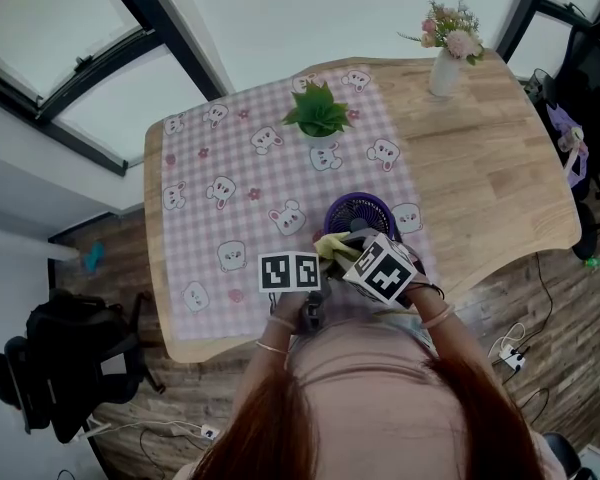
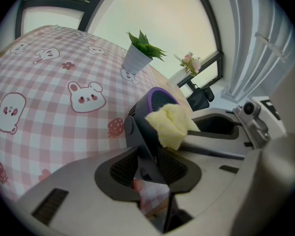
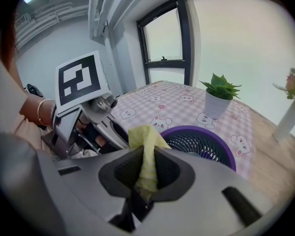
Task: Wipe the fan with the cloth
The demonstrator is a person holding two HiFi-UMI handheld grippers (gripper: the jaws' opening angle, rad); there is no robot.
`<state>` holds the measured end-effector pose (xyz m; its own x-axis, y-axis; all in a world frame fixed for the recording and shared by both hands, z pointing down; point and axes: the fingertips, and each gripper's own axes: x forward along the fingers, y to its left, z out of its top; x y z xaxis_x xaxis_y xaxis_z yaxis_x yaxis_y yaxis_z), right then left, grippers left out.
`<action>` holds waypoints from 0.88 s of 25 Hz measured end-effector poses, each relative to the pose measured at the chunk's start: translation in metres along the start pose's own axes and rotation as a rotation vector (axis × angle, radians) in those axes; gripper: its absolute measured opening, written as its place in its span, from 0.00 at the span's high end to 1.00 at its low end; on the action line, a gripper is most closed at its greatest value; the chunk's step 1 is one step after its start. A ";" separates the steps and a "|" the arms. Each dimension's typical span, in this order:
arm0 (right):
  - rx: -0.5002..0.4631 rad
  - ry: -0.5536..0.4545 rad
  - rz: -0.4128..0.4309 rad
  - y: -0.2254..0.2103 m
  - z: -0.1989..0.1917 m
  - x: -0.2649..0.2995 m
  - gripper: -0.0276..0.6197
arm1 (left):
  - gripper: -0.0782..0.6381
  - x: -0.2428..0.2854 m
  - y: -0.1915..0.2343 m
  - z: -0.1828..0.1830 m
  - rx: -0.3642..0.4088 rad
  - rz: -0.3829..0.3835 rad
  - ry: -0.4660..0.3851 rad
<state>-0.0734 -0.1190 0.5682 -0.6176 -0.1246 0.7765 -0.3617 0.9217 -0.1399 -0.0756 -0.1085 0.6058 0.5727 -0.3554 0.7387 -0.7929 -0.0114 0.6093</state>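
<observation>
Your head and shoulders [image 1: 370, 398]: nearest of all, filling the bottom of the head view, with both arms reaching forward over the table's near edge.

Your left gripper [image 2: 148, 167]: its jaws are clamped on the dark stand of the fan [image 2: 155, 102], which runs up between both pads. Its marker cube [image 1: 289, 271] sits over the near edge.

Your right gripper [image 3: 146, 173]: its jaws are pinched together on the yellow cloth [image 3: 146, 154], and a bunched fold sticks up above the pads. Its marker cube [image 1: 383, 269] is just beside the left one, on its right.

Cloth: the free end lies against the near side of the fan's purple ring, between your two grippers.

Fan: small, with a purple rim and a dark grille. It stands on the tablecloth [image 1: 230, 168] close to the table's near edge, about midway along it, with its face tilted upward.

Tablecloth: pink check with bunny prints. It covers the left and middle of the wooden table [image 1: 500, 178] and leaves the right part bare.

Potted plant [image 1: 319, 115]: upright in a white pot on the tablecloth, near the far edge and well apart from the fan.

Vase of flowers [image 1: 444, 71]: white and upright on bare wood at the far right corner.
</observation>
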 end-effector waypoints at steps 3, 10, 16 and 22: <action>-0.006 -0.016 -0.015 -0.001 0.006 0.003 0.88 | 0.73 -0.001 -0.001 -0.001 0.013 0.008 0.003; -0.017 -0.008 -0.014 -0.004 0.016 0.011 0.88 | 0.73 -0.001 0.000 0.001 0.011 0.005 0.004; -0.013 -0.007 -0.011 -0.010 0.021 0.016 0.88 | 0.73 -0.001 0.000 0.001 0.011 0.006 0.006; -0.018 -0.001 -0.023 -0.016 0.027 0.020 0.88 | 0.73 -0.003 0.001 -0.001 0.012 0.011 0.011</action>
<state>-0.0991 -0.1462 0.5691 -0.6103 -0.1463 0.7786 -0.3635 0.9249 -0.1111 -0.0780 -0.1065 0.6042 0.5657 -0.3457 0.7486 -0.8018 -0.0184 0.5974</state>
